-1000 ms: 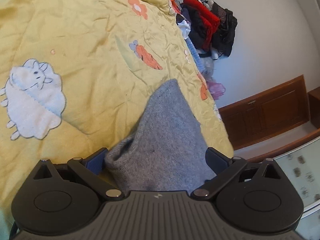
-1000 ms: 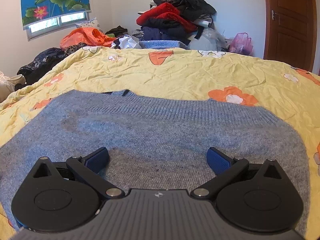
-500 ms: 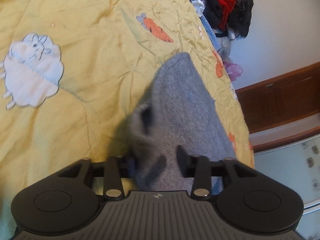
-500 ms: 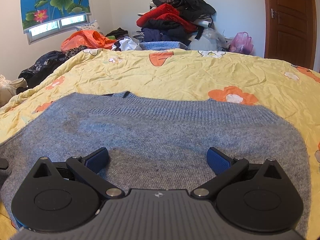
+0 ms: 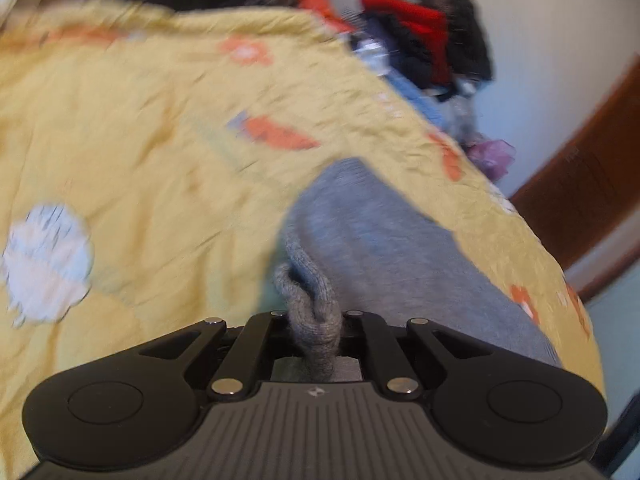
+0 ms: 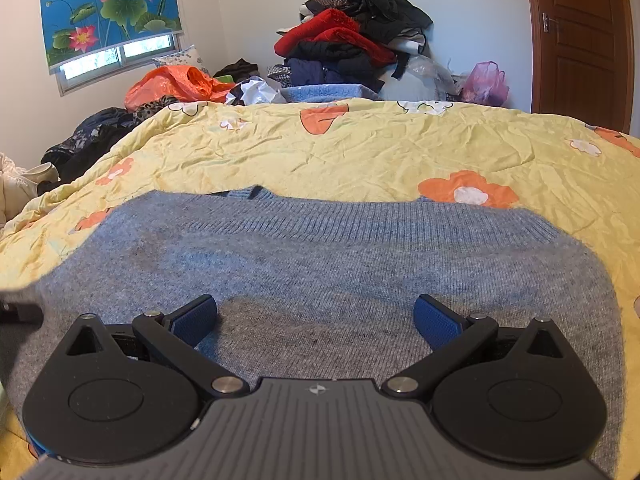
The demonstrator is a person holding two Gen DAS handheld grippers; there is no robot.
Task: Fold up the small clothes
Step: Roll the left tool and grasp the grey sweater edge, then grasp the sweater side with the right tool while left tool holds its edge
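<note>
A grey knitted sweater point(image 6: 320, 264) lies flat on a yellow flowered quilt point(image 6: 360, 148), its ribbed hem towards the far side. In the left wrist view my left gripper point(image 5: 316, 320) is shut on a bunched edge of the sweater point(image 5: 384, 232), which rises in a twisted fold between the jaws. The rest of the garment trails away to the right over the quilt point(image 5: 140, 128). My right gripper point(image 6: 316, 320) is open just above the near part of the sweater, its blue pads point(image 6: 434, 320) wide apart with only flat knit below them.
A heap of red, black and blue clothes point(image 6: 352, 40) stands against the wall beyond the bed, beside a pink bag point(image 6: 486, 82). An orange bag point(image 6: 172, 84) and dark clothes lie at the far left. A wooden door point(image 6: 580, 40) is at the right.
My left gripper went from wide open to shut, pinching the sweater's edge, then lifted and rolled so the view tilted and blurred. The right gripper stayed in place, still open.
</note>
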